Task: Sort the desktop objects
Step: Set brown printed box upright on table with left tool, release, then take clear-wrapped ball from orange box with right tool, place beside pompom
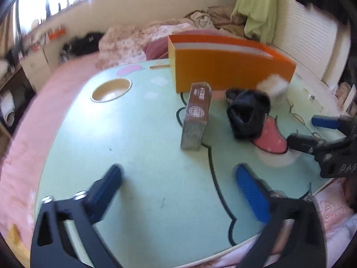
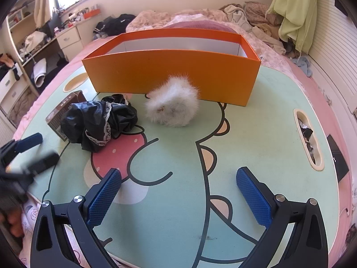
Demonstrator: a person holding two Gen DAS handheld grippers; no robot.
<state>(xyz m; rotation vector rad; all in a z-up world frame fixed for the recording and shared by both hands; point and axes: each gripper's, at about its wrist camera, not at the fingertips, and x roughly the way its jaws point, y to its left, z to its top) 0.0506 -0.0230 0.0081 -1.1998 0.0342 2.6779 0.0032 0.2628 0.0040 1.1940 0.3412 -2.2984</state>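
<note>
An orange box [image 2: 174, 73] with white inner walls stands open at the back of the green cartoon table [image 2: 256, 134]; it also shows in the left wrist view [image 1: 232, 69]. In front of it lie a white fluffy ball [image 2: 173, 103] [image 1: 273, 86], a crumpled black cloth with lace trim [image 2: 100, 122] [image 1: 246, 116] and a small brown carton [image 1: 196, 118] [image 2: 64, 109] lying on its long side. My left gripper [image 1: 178, 183] is open and empty, short of the carton. My right gripper [image 2: 178, 183] is open and empty, near the table's front edge.
The table lies on a pink bed. It has a round cup recess [image 1: 111, 89] at the left and a slot [image 2: 309, 138] with scraps at the right. A dark phone [image 2: 338, 156] lies beside the slot. Bedding and clothes are piled behind the box.
</note>
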